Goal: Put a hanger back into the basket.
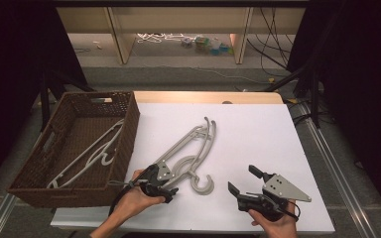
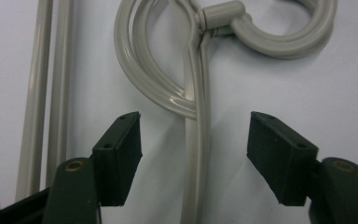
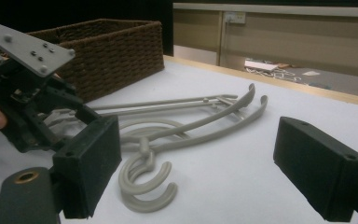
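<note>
At the far left of the high view, a dark brown woven wicker basket (image 1: pixel 127 130) sits at the left edge of the white table (image 1: pixel 258 134), with pale grey plastic hangers (image 1: pixel 92 153) lying inside it. In the right gripper view the basket (image 3: pixel 116 51) stands behind the work area, well apart from the hooks.

Just right of the basket, the left hand-held gripper (image 1: pixel 171 191), gripped by the person's left hand (image 1: pixel 134 201), is low over the table at the near end of 2 stacked pale grey plastic hangers (image 1: pixel 191 146) that lie flat on the table surface, between the basket and the table's middle. In the left gripper view its jaws stand apart, 1 on each side of the hangers' thin neck (image 2: pixel 196 154) just below the looped hooks (image 2: pixel 279 39); the pads do not touch the plastic. No earlier picture bears on its movement, so only that spacing can be told. The right gripper view shows this left hand-held gripper (image 3: pixel 81 114) beside the curled hooks (image 3: pixel 144 186), with the hanger arms (image 3: pixel 200 123) running away toward the far table edge.

Farther right, the right hand-held gripper (image 1: pixel 242 181) is held in the person's right hand (image 1: pixel 275 220) above bare table, near the hooks but apart from them. Its jaws are wide apart with nothing between them.
</note>
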Demonstrator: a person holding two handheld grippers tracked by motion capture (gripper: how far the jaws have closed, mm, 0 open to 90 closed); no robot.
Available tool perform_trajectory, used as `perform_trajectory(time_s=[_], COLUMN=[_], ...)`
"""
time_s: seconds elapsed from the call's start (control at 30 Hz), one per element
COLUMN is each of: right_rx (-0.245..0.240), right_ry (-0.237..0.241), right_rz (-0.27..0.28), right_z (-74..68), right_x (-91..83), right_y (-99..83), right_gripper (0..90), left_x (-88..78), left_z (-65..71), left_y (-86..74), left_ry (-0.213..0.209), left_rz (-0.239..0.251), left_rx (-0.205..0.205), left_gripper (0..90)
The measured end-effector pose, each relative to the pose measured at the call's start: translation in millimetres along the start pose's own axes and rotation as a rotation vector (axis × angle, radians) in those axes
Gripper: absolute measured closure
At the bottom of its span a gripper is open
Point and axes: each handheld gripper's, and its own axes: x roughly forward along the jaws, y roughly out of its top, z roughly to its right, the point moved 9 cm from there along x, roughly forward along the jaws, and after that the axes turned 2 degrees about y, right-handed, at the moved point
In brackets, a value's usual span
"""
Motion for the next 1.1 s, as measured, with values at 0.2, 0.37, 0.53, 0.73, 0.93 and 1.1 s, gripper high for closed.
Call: perform_trajectory(time_s=[0.2,0.37,0.53,0.73,0.93,1.1], right_rx=[0.025,0.02,0.016,0.022,0.017,0.019], right_ry=[0.009,0.007,0.009,0.019,0.009,0.019], right_rz=[-0.018,-0.014,-0.012,-0.012,-0.01,-0.012], right_z=[-2.6,-2.9,-3.2,-4.0,-3.4,-4.0], right_x=[-1.3,-0.5,-0.1,0.2,0.2,0.1], right_y=[-1.5,-1.2,-1.0,-1.1,-0.9,-1.0], right_gripper=[15.9,16.1,16.3,16.7,16.8,16.9], left_x=[5.3,5.6,5.4,6.4,2.3,-4.0], left_z=[-1.9,-1.1,2.9,-1.3,-2.2,-4.0], left_y=[-1.3,-1.2,1.0,1.9,3.1,6.0], left_ry=[-0.028,-0.052,-0.108,-0.108,-0.124,-0.151], left_rz=[-0.054,-0.075,-0.12,-0.108,-0.093,-0.082], left_rx=[0.015,-0.002,0.0,-0.034,-0.068,-0.101], left_gripper=[46.0,54.8,67.5,79.2,79.6,79.4])
